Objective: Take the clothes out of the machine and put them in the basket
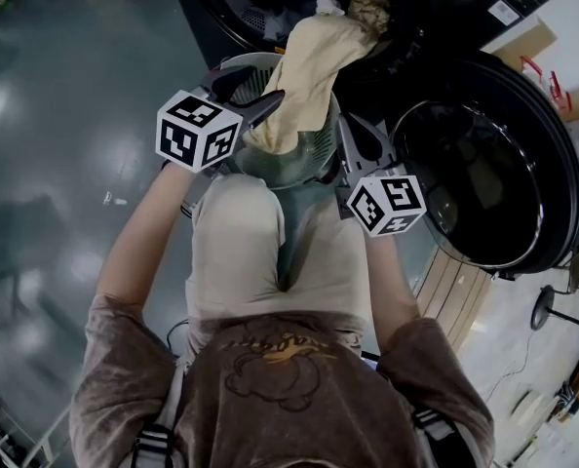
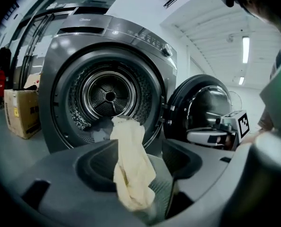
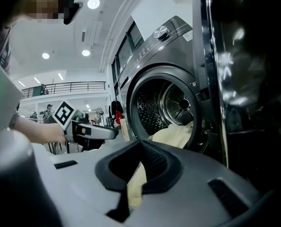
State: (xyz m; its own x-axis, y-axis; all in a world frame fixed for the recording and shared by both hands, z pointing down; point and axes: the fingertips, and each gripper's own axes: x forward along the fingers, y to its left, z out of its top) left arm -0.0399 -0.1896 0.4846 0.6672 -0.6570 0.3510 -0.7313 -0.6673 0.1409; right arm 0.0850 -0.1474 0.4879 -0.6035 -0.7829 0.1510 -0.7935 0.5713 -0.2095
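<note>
A long cream cloth [image 1: 309, 66] stretches from the open drum [image 2: 107, 96] of the grey machine down into the grey-green basket [image 1: 233, 66] on my lap. My left gripper [image 1: 250, 91] is at the basket's left rim. Its jaws stand open around the hanging cloth [image 2: 131, 164], the pads not pressing on it. My right gripper [image 1: 346, 125] is at the basket's right rim. It is shut, and a strip of the cream cloth [image 3: 136, 186] hangs from its closed tips [image 3: 140, 148]. More laundry [image 1: 327, 6] lies in the drum mouth.
The machine's round door [image 1: 475, 183] hangs open to the right, close beside my right gripper. Cardboard boxes stand on the floor left of the machine [image 2: 22, 112]. My legs are under the basket. A floor stand [image 1: 553, 310] is at the far right.
</note>
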